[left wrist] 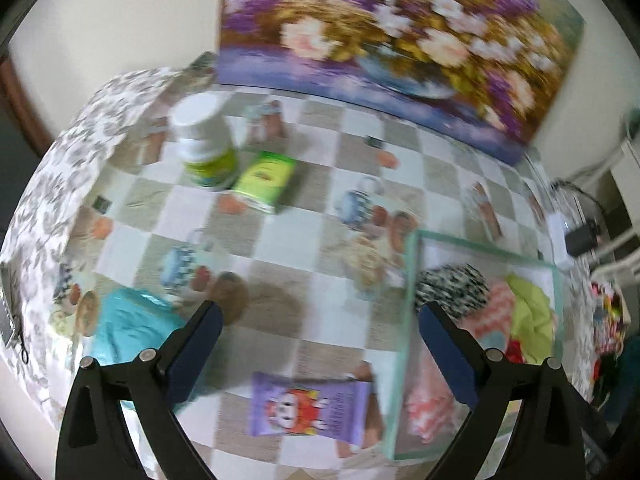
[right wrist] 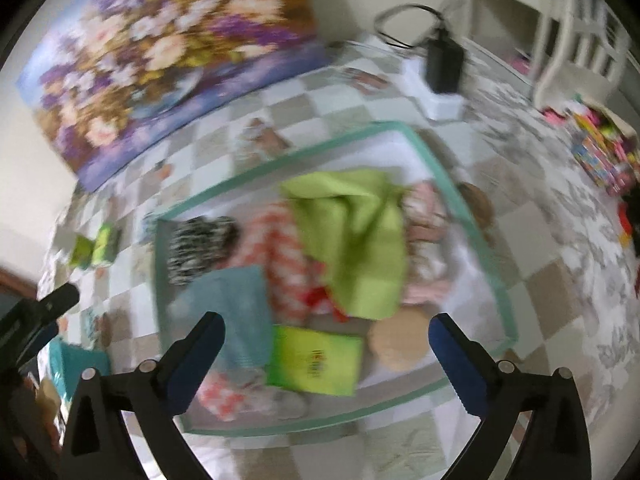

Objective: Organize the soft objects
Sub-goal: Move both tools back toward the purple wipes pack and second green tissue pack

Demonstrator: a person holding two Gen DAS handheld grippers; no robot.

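Observation:
A glass tray (right wrist: 476,232) with a green rim holds several soft things: a lime cloth (right wrist: 360,240), a black-and-white pouch (right wrist: 200,248), a teal cloth (right wrist: 236,312), a pink patterned cloth (right wrist: 280,256) and a green tissue pack (right wrist: 312,360). My right gripper (right wrist: 326,340) hangs open and empty over the tray's near side. My left gripper (left wrist: 320,324) is open and empty above the checkered table, left of the tray (left wrist: 408,280). A purple tissue pack (left wrist: 308,404) lies just below it. A teal cloth (left wrist: 128,328) lies by its left finger.
A white bottle (left wrist: 204,140) and a green pack (left wrist: 264,178) stand further back on the table. A flower painting (left wrist: 392,32) leans on the wall. A black adapter on a white box (right wrist: 444,68) sits behind the tray. Colourful items (right wrist: 600,148) lie at the right.

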